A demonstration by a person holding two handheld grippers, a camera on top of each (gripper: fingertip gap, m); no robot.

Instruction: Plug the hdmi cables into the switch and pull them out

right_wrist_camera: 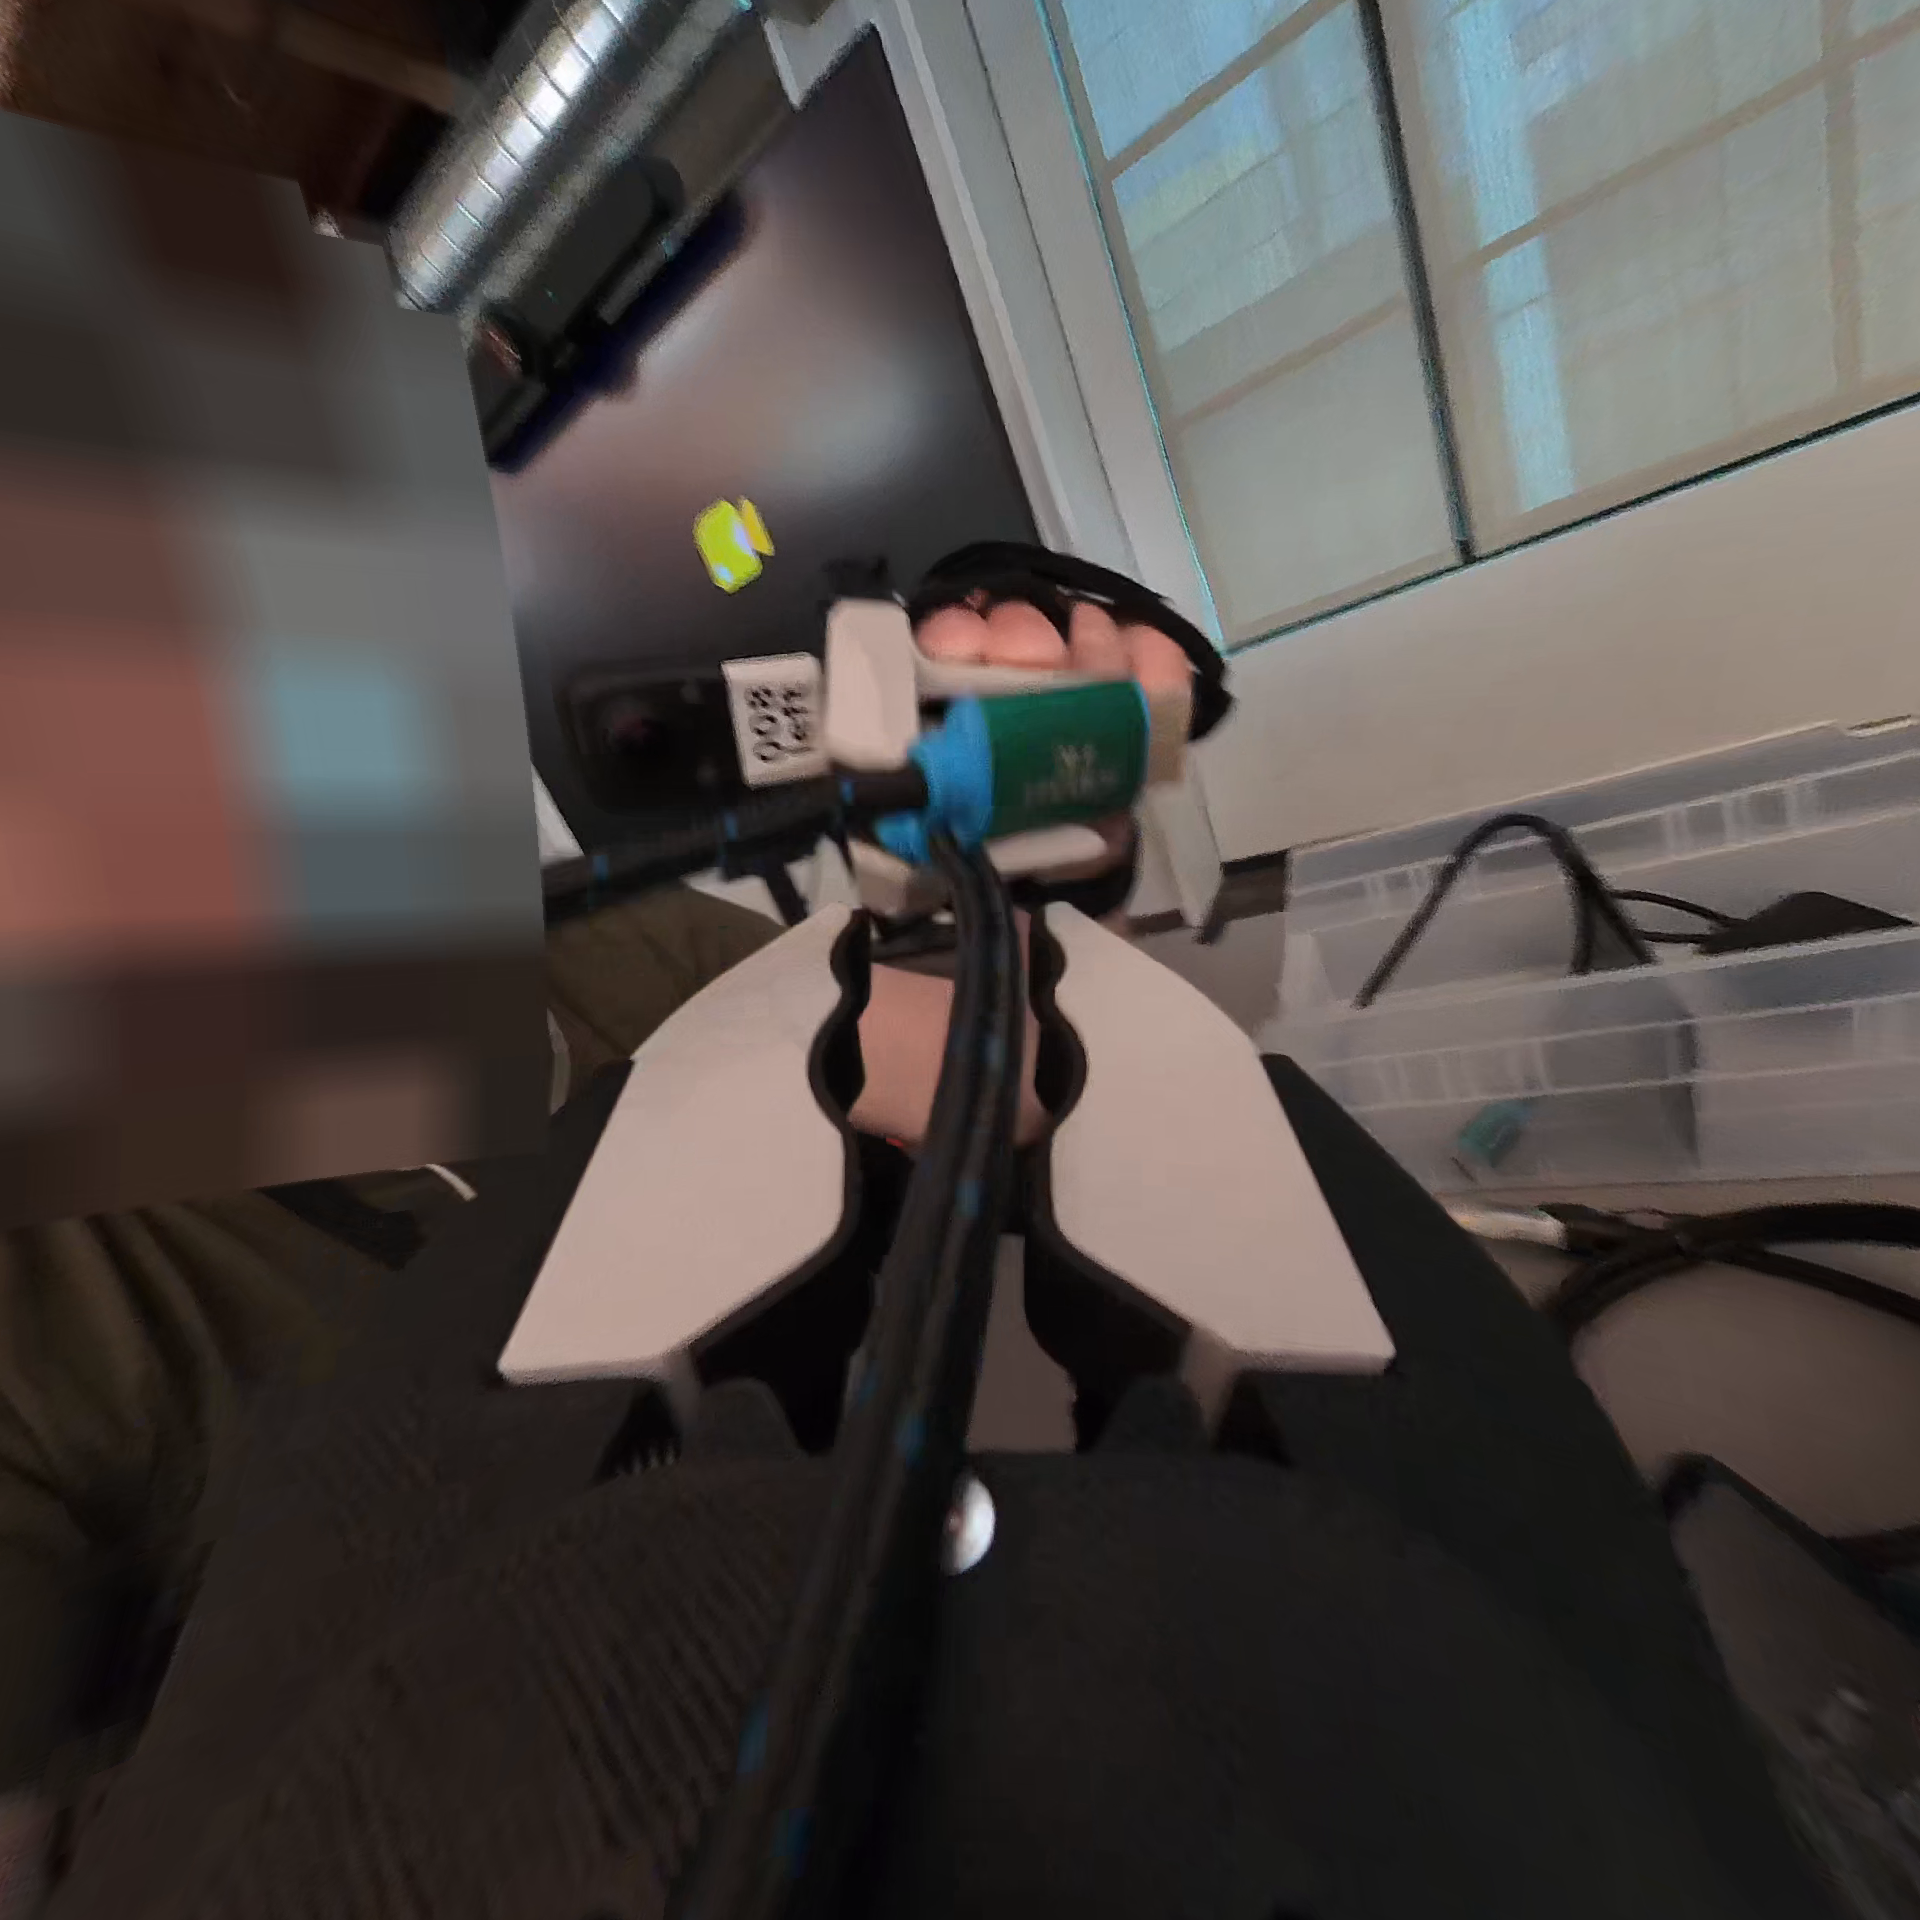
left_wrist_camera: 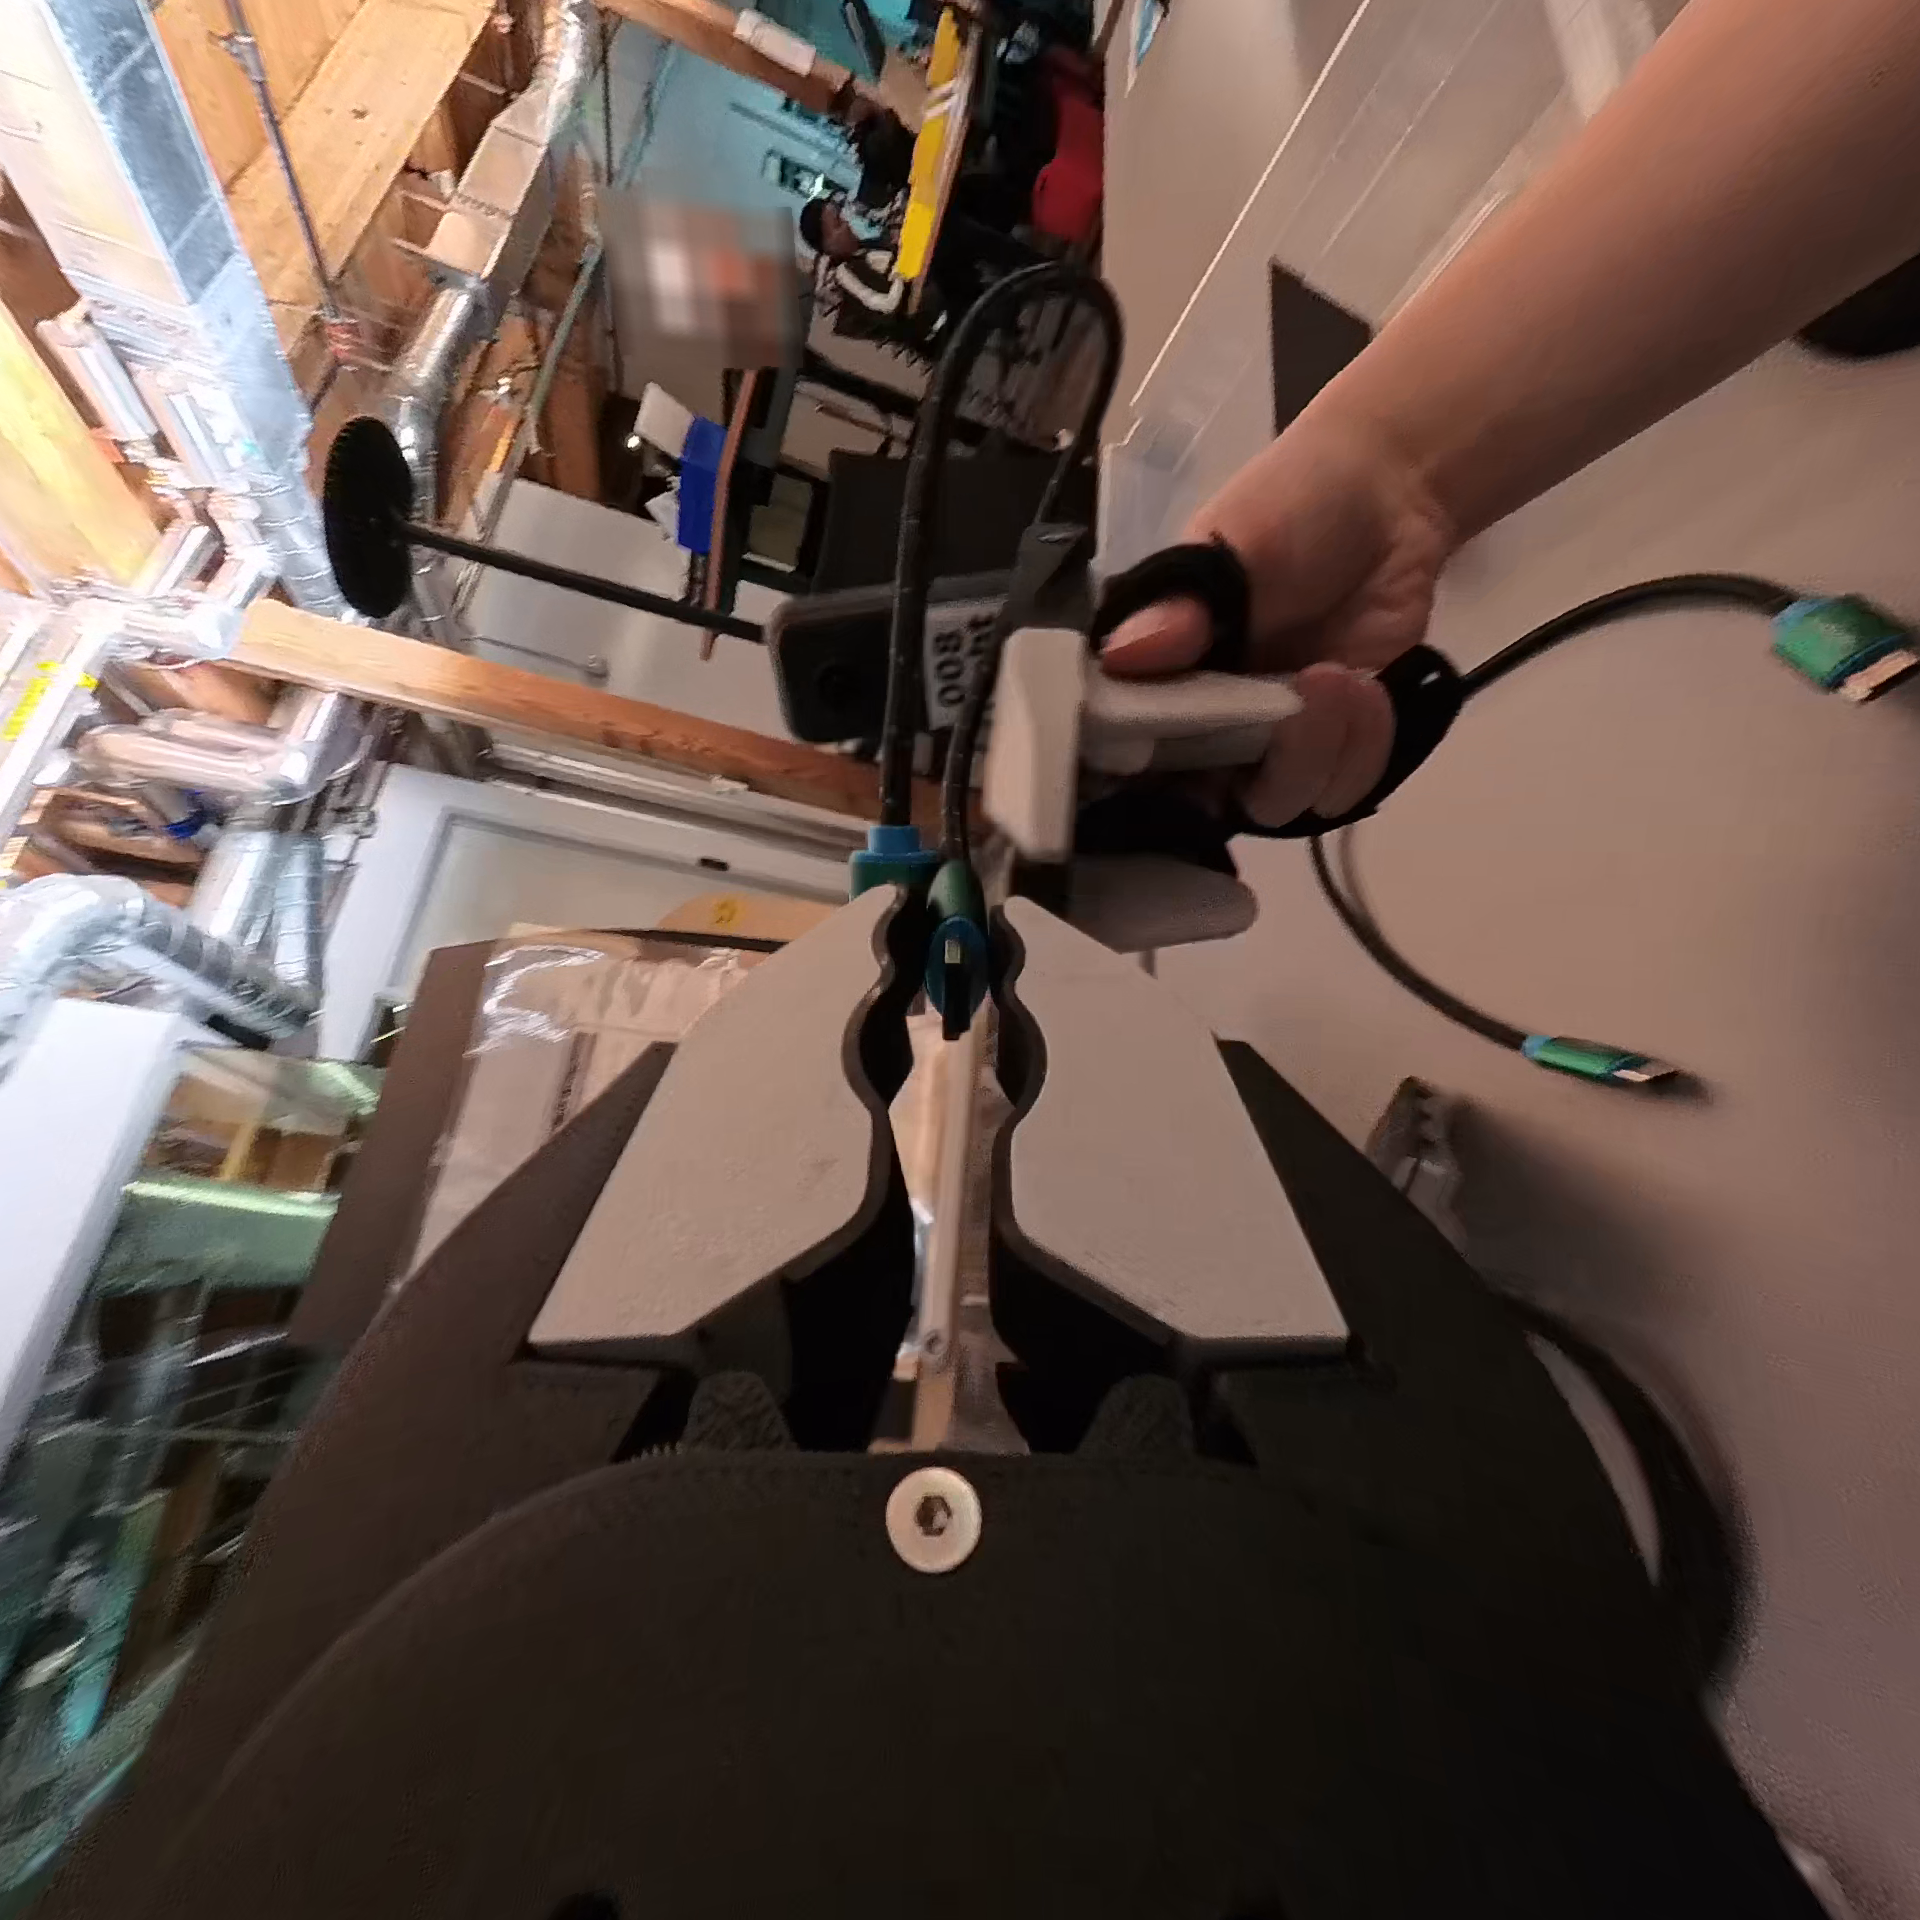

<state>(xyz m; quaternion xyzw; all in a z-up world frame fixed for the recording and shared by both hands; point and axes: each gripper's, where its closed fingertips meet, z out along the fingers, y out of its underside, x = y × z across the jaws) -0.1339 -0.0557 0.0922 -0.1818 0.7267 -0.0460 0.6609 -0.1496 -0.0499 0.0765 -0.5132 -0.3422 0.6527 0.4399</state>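
Observation:
In the left wrist view my left gripper (left_wrist_camera: pixel 948 914) is shut on a green HDMI plug (left_wrist_camera: pixel 954 951) with a blue collar. A second blue-collared plug (left_wrist_camera: pixel 891 868) sits just beside it. Their black cables (left_wrist_camera: pixel 914 540) loop upward. The right wrist view shows the same green plug (right_wrist_camera: pixel 1049 769) clamped between the left gripper's white fingers (right_wrist_camera: pixel 868 691). My right gripper (right_wrist_camera: pixel 945 935) faces it with jaws apart, and two black cables (right_wrist_camera: pixel 961 1049) run loosely through the gap. A hand holds the right gripper (left_wrist_camera: pixel 1039 748). No switch is in view.
Two loose green HDMI plugs (left_wrist_camera: pixel 1839 655) (left_wrist_camera: pixel 1590 1070) on black cables lie on the white surface (left_wrist_camera: pixel 1558 935). A clear plastic bin (right_wrist_camera: pixel 1558 1039) with cables stands to the right. A black panel (right_wrist_camera: pixel 675 436) and a window (right_wrist_camera: pixel 1455 260) lie behind.

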